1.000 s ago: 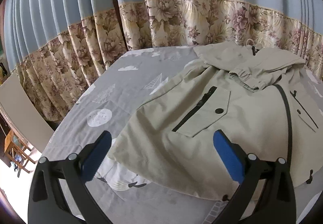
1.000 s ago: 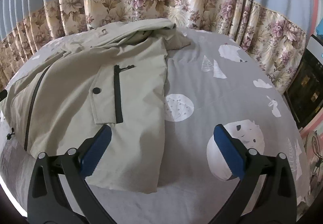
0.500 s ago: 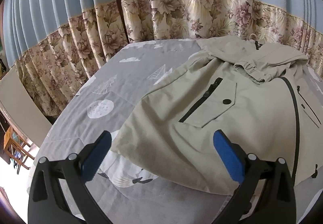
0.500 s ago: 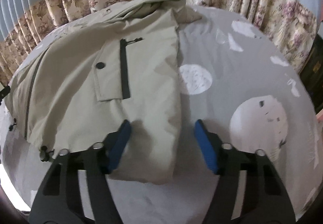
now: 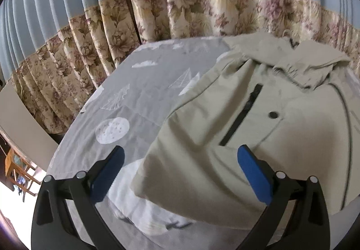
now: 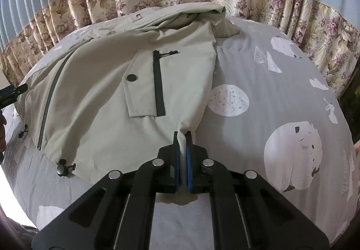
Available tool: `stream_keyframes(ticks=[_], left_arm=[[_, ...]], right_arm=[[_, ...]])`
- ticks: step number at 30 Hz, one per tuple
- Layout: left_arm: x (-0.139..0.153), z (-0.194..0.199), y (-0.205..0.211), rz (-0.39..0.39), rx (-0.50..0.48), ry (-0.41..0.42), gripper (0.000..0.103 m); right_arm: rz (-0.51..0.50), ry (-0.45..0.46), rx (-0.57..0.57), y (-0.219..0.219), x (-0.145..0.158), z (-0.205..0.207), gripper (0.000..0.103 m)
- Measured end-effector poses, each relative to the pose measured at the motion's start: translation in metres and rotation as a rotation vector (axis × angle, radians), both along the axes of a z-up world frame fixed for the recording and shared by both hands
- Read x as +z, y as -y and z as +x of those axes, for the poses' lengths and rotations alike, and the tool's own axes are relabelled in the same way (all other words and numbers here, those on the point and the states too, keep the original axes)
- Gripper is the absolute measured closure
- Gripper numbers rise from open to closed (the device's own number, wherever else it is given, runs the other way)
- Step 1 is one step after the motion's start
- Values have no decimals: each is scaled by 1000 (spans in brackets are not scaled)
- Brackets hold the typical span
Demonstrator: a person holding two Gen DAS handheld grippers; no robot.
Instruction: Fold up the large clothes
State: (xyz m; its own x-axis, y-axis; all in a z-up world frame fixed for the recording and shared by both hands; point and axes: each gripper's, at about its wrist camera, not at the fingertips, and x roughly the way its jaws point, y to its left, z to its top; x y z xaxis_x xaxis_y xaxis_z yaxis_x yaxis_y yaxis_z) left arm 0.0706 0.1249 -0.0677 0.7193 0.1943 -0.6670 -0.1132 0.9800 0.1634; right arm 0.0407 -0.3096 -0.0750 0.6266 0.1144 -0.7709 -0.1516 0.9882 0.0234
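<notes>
A beige jacket (image 5: 247,115) with black zips and snap buttons lies spread front-up on a grey patterned bed sheet (image 5: 139,97). My left gripper (image 5: 180,151) hangs open just above the jacket's lower left corner, its blue pads on either side of the corner and not touching the fabric. In the right wrist view the jacket (image 6: 108,92) fills the left half. My right gripper (image 6: 182,135) is shut on the hem near its lower right corner, with a fold of fabric pinched between the blue pads. The hood is bunched at the far end.
Blue curtains with a floral border (image 5: 202,13) ring the far side of the bed. The sheet (image 6: 270,83) lies bare to the right of the jacket. A wooden chair (image 5: 15,166) stands beyond the left edge, and a dark cabinet (image 6: 351,92) beyond the right.
My right gripper went from wide open to shut, pinching the jacket's hem. The left gripper came down and closer to the jacket's left corner, still open.
</notes>
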Motion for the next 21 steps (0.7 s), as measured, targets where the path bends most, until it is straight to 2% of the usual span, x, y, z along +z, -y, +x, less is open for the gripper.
stream_keyframes(ticks=[2, 3, 4, 5, 6, 8, 10, 13, 16, 21], left_arm=[[-8, 6, -7, -11, 1, -35, 16], [-10, 8, -11, -32, -1, -49, 27], [-12, 10, -13, -54, -5, -62, 34], [-14, 12, -15, -65, -6, -75, 38], [-16, 14, -15, -71, -10, -87, 47], [-18, 14, -12, -68, -26, -99, 56], [-19, 11, -8, -68, -45, -97, 76], [-17, 9, -4, -86, -57, -95, 93], [-7, 4, 2, -90, -70, -81, 97], [21, -12, 16, -89, -106, -40, 98]], right_arm=[[2, -2, -2, 0, 0, 1, 98], [7, -2, -3, 0, -1, 0, 98], [10, -4, -4, 0, -1, 0, 98], [7, -6, -5, -1, -2, 1, 98], [10, -6, -6, -1, -2, 1, 98], [18, -8, -5, -1, -3, 1, 98], [29, -8, -7, 1, -3, 1, 98], [56, 4, -11, 5, 1, 0, 98], [54, 34, -11, 7, 10, -3, 98], [57, 102, -43, 21, 29, -11, 99]])
